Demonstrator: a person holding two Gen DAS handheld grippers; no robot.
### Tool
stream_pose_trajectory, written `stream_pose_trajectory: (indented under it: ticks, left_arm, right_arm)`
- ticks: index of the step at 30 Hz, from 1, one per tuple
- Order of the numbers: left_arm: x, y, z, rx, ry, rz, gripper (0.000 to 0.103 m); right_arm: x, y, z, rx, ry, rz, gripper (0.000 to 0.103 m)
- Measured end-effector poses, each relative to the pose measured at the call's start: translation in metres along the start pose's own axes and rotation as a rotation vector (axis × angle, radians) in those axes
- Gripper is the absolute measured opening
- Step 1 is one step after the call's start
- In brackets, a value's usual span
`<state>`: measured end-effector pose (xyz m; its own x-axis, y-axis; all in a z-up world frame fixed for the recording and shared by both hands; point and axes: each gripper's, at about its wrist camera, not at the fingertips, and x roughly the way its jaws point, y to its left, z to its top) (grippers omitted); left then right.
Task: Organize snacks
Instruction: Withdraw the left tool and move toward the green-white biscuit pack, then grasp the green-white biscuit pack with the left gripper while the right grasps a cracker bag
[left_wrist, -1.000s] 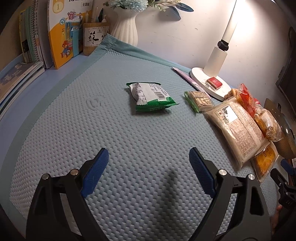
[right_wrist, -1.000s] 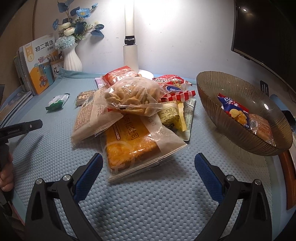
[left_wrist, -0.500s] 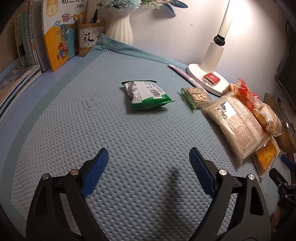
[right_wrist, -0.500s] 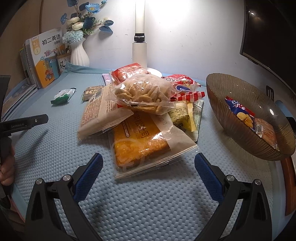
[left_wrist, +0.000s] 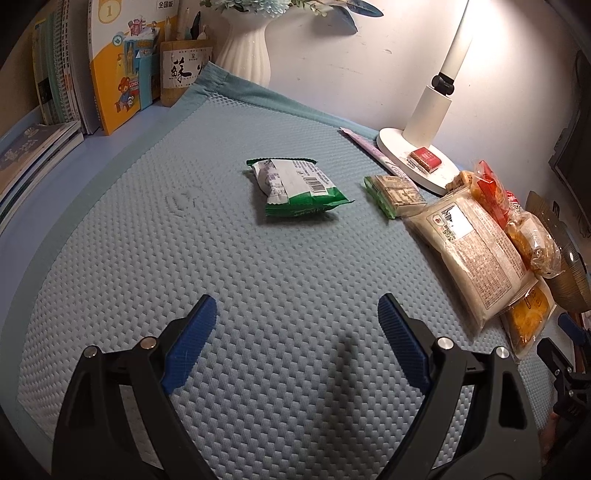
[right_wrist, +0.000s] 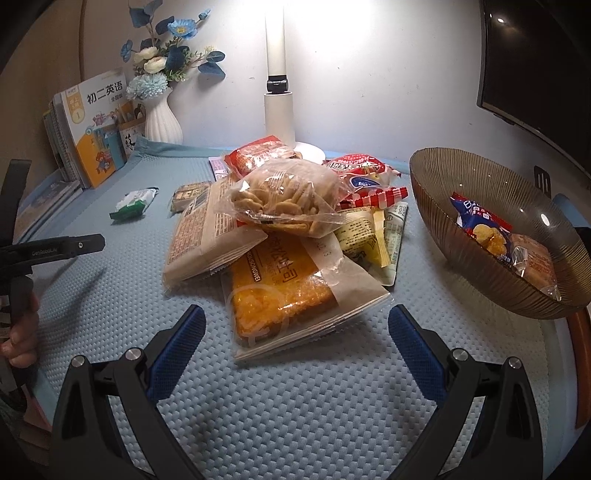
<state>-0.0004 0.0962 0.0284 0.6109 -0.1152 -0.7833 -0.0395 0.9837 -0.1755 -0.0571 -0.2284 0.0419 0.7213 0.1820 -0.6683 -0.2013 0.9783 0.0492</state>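
A pile of snack packs lies mid-mat in the right wrist view: a clear bag of twisted crackers (right_wrist: 288, 197) on top, an orange cake pack (right_wrist: 291, 291) in front, a beige bread pack (right_wrist: 207, 236) to its left. My right gripper (right_wrist: 295, 339) stands open just in front of the orange pack, holding nothing. A brown glass bowl (right_wrist: 458, 177) at the right holds a blue snack pack (right_wrist: 480, 225) and a wrapped cake (right_wrist: 535, 262). A green-and-white packet (left_wrist: 295, 186) lies alone ahead of my open, empty left gripper (left_wrist: 295, 332).
A white lamp base (left_wrist: 410, 158) with a small red packet (left_wrist: 424, 158) stands at the back. Books (right_wrist: 92, 136), a white vase (right_wrist: 160, 118) and a pen holder (left_wrist: 184, 74) line the back left. A dark monitor (right_wrist: 535, 66) hangs at the right. A hand (right_wrist: 22, 332) holds the left gripper.
Both grippers shifted slightly; the left view moved a little closer to the green packet, the right view drew nearer the pile. Both stayed open. No snack moved.
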Motion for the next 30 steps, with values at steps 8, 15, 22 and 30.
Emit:
stream_pose_trajectory:
  ticks: [8, 15, 22, 30]
  left_arm:
    - [-0.039, 0.006, 0.072, -0.031, -0.03, -0.127, 0.089]
    - [0.034, 0.032, 0.101, -0.158, 0.167, -0.293, 0.089]
    - [0.062, 0.019, 0.106, -0.123, 0.178, -0.188, 0.088]
    - [0.088, -0.029, 0.093, 0.12, 0.15, 0.139, 0.052]
  right_arm:
    - [-0.018, -0.012, 0.06, 0.093, -0.039, 0.065, 0.098]
    - [0.027, -0.012, 0.085, 0.155, 0.094, 0.016, 0.097]
    - [0.06, -0.007, 0.088, 0.193, 0.171, 0.018, 0.089]
    - [0.061, -0.012, 0.086, 0.198, 0.14, 0.035, 0.064]
